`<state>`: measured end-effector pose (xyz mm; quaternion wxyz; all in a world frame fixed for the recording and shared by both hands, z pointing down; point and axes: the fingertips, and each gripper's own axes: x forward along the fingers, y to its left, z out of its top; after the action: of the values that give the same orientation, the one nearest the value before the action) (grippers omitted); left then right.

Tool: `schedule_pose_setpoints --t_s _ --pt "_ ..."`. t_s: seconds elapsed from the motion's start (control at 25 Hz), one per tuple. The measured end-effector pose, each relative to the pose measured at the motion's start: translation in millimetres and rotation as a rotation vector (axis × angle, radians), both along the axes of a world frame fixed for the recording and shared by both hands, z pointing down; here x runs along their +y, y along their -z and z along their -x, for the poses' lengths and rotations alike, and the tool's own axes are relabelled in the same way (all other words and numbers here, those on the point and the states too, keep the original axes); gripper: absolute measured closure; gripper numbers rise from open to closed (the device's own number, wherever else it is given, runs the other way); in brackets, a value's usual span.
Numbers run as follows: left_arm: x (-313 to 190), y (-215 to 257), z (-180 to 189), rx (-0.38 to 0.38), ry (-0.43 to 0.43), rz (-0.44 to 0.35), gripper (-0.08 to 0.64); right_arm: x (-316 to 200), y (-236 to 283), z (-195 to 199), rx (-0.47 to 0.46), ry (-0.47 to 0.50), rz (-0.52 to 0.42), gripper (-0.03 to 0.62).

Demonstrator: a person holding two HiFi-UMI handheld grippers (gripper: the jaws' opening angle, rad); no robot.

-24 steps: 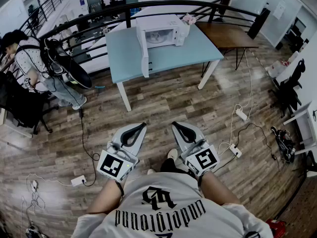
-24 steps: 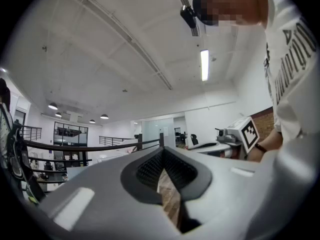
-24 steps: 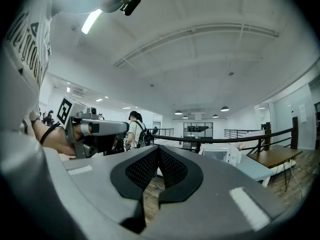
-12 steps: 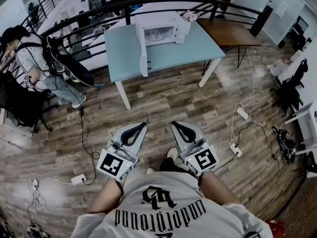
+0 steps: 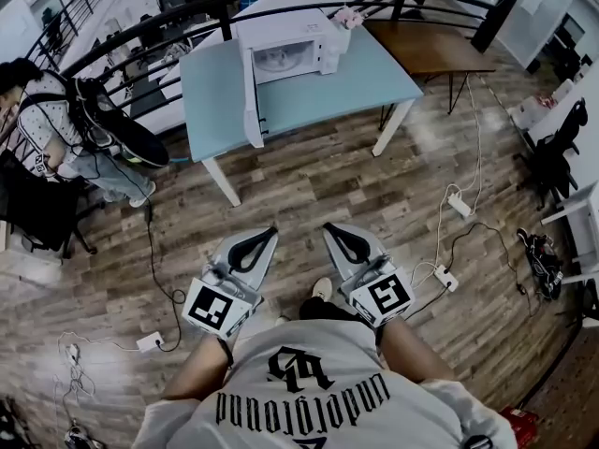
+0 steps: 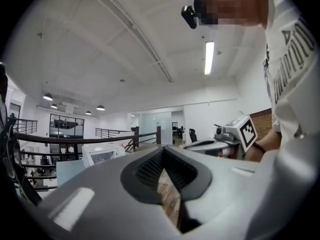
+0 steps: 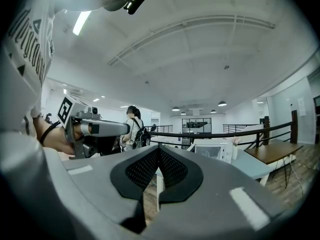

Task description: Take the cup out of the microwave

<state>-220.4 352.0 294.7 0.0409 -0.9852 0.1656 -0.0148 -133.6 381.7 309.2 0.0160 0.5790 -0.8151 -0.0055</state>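
A white microwave (image 5: 285,47) stands on a light blue table (image 5: 318,96) several steps ahead, its door (image 5: 251,96) swung open to the left. A pale round shape shows inside the cavity, too small to tell whether it is the cup. My left gripper (image 5: 270,231) and right gripper (image 5: 328,227) are held level side by side over the wooden floor, far short of the table. Both are shut with nothing in them. The left gripper view shows its closed tips (image 6: 162,151) and the microwave (image 6: 102,155) beyond. The right gripper view shows the same tips (image 7: 159,149) and microwave (image 7: 212,150).
A person with a backpack (image 5: 56,124) stands at the left by a black railing (image 5: 168,21). A brown table (image 5: 430,47) adjoins the blue one at the right. Power strips (image 5: 457,204) and cables (image 5: 154,251) lie on the floor. Black chairs (image 5: 552,152) stand at the right.
The table and microwave have slid a little to the left in the head view. Both grippers have stayed in place and shut.
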Motion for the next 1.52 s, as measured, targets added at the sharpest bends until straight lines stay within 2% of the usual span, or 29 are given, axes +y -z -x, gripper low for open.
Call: schedule_pose_setpoints --t_s 0.12,0.32,0.48,0.6,0.88,1.2,1.52 --pt "-17.7 -6.6 -28.0 -0.027 -0.007 -0.006 0.511 -17.5 -0.9 -30.9 -0.002 -0.003 -0.003 0.588" --pt "-44.5 -8.0 -78.7 -0.025 -0.01 -0.008 0.511 -38.1 2.8 -82.0 0.002 -0.001 -0.007 0.588" --pt "-53.9 -11.5 -112.9 -0.036 -0.014 -0.021 0.511 -45.9 5.9 -113.2 0.027 0.022 -0.001 0.588" --pt "-60.0 -13.6 -132.2 -0.045 -0.016 -0.033 0.511 -52.5 3.5 -133.9 0.011 0.019 0.013 0.588" --pt "-86.5 -12.1 -160.3 -0.036 -0.022 -0.025 0.511 -74.7 -4.1 -161.3 -0.022 0.009 0.035 0.588" --pt "-128.4 -15.1 -187.2 -0.023 -0.037 -0.019 0.511 -110.6 -10.5 -186.4 -0.016 -0.008 0.051 0.588" --pt "-195.4 -20.1 -199.4 -0.013 -0.031 0.002 0.511 -177.1 -16.2 -198.2 -0.002 0.0 0.061 0.588"
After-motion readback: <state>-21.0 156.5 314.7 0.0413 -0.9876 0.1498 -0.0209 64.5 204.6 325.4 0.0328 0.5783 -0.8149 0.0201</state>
